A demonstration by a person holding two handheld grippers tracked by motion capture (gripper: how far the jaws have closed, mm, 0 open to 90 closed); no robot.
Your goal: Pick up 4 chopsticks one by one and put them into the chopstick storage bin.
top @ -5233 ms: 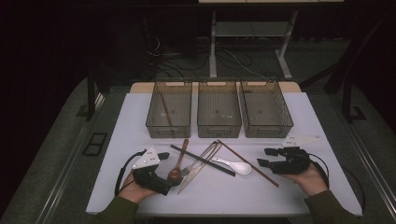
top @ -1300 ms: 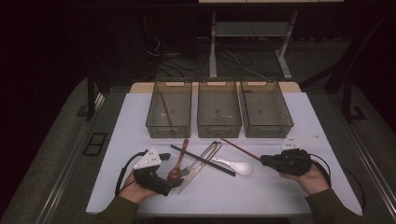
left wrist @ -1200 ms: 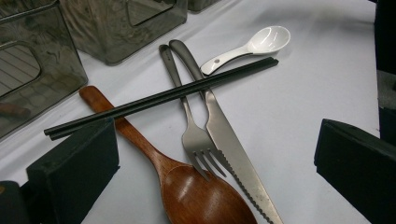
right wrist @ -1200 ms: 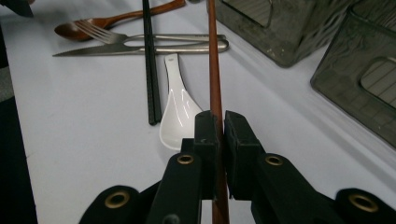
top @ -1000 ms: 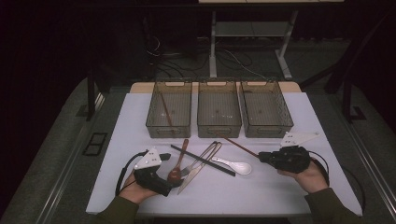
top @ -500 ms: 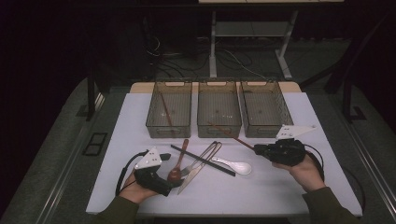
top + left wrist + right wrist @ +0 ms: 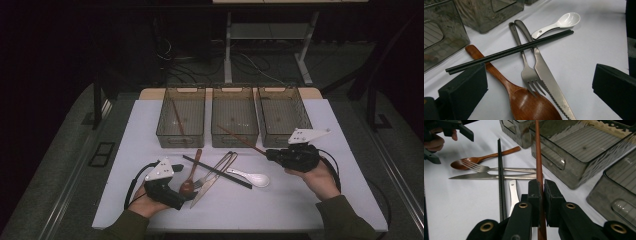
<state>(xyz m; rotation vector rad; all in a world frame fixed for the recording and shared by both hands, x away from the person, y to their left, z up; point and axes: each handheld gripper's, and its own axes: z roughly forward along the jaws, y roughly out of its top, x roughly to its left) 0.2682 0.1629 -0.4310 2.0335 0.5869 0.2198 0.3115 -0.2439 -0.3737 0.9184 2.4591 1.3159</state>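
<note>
I have the right gripper (image 7: 272,154) at the right middle of the high view. Its 2 jaws are pressed tight on a brown chopstick (image 7: 538,157). In the right gripper view, the stick runs straight up from between the jaws to the top of the frame. In the high view it is lifted off the table and slants up and left, with its far end over the front wall of the middle bin (image 7: 235,141).

The left gripper (image 7: 189,196) sits at the lower left of the high view, and my hand (image 7: 142,205) rests on the white table (image 7: 310,210). Its jaws are wide apart with nothing in them.

In the left gripper view, a wooden spoon (image 7: 524,102) lies at the bottom middle. A fork (image 7: 529,75) and a knife (image 7: 549,82) lie just beside it. A pair of black chopsticks (image 7: 509,51) lies across all 3. A white spoon (image 7: 559,23) is at the upper right, touching the black chopsticks.

The left bin (image 7: 181,137) has 1 more brown stick (image 7: 177,120) in it.
</note>
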